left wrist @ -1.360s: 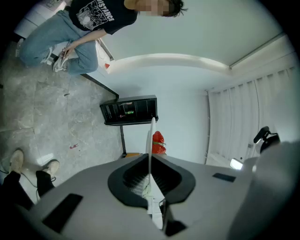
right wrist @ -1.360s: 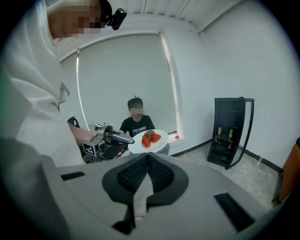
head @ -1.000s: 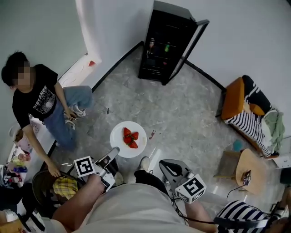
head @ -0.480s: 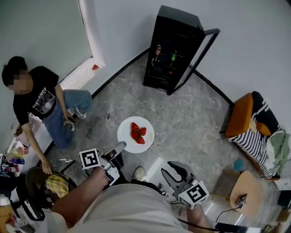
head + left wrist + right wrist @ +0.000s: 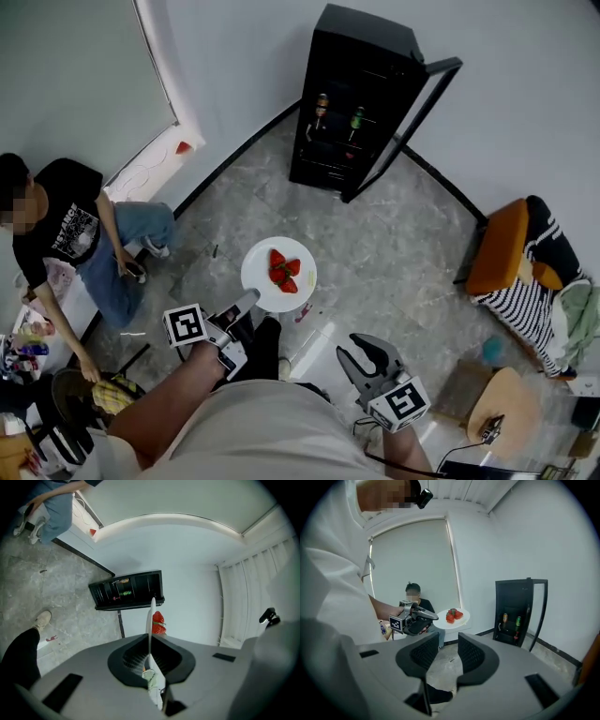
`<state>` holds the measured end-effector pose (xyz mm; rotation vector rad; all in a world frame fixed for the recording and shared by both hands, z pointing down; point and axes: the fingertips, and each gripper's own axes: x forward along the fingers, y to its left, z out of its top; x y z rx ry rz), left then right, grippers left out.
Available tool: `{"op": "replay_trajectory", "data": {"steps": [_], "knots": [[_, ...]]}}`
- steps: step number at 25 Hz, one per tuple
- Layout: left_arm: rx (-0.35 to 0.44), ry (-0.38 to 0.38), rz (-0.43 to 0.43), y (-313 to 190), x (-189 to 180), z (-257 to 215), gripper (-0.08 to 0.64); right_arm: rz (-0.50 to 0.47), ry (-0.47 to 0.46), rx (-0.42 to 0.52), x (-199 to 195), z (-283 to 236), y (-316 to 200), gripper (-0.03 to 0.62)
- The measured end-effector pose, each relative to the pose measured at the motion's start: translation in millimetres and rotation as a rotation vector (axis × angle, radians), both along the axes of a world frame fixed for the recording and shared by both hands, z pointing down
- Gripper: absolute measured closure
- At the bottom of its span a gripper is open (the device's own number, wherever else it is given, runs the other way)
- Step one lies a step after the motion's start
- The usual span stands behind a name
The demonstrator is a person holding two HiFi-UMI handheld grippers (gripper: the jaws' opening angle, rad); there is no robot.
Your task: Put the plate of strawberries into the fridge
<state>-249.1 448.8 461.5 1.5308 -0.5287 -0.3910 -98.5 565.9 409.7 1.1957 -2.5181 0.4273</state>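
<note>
Plate of strawberries (image 5: 260, 279), clamped in the left tool (image 5: 247, 303), hangs well short of the open fridge (image 5: 352, 103). The right tool's (image 5: 364, 351) jaws have just been opening, with nothing between them.

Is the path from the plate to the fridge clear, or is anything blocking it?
Nothing visible blocks it. The plate, clamped at its rim by the left gripper, faces the fridge across open floor. The door stands open. Two drinks stand inside.

Two hand-held grippers (image 5: 249, 299) (image 5: 364, 350), one plate (image 5: 257, 281)
</note>
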Motion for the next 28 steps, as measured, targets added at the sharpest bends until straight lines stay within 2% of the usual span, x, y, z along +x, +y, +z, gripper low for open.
{"op": "replay_trajectory", "data": {"steps": [4,7,9,12,14,15,18,21,28], "knots": [[-0.005,0.021,0.033,-78,32,7,0.534,0.047,0.01,-0.021,25,-5,-70,0.46],[0.017,0.002,0.06,-139,54,8,0.535,0.064,0.034,0.002,40,-23,-126,0.46],[0.023,0.02,0.08,-181,71,2,0.535,0.092,0.048,0.02,54,-32,-166,0.46],[0.057,-0.02,0.129,-251,94,3,0.535,0.157,0.045,0.024,75,-34,-229,0.46],[0.059,0.019,0.134,-285,110,1,0.535,0.182,0.032,0.012,83,-32,-253,0.46],[0.055,0.034,0.128,-294,115,1,0.535,0.187,0.026,0.003,85,-31,-256,0.46],[0.05,-0.021,0.107,-326,125,14,0.535,0.192,0.026,-0.013,97,-29,-272,0.46],[0.028,-0.039,0.058,-375,148,31,0.535,0.18,0.018,-0.024,121,-21,-310,0.46],[-0.013,-0.051,-0.068,-494,216,66,0.535,0.066,0.03,-0.027,186,-13,-419,0.46]]}}
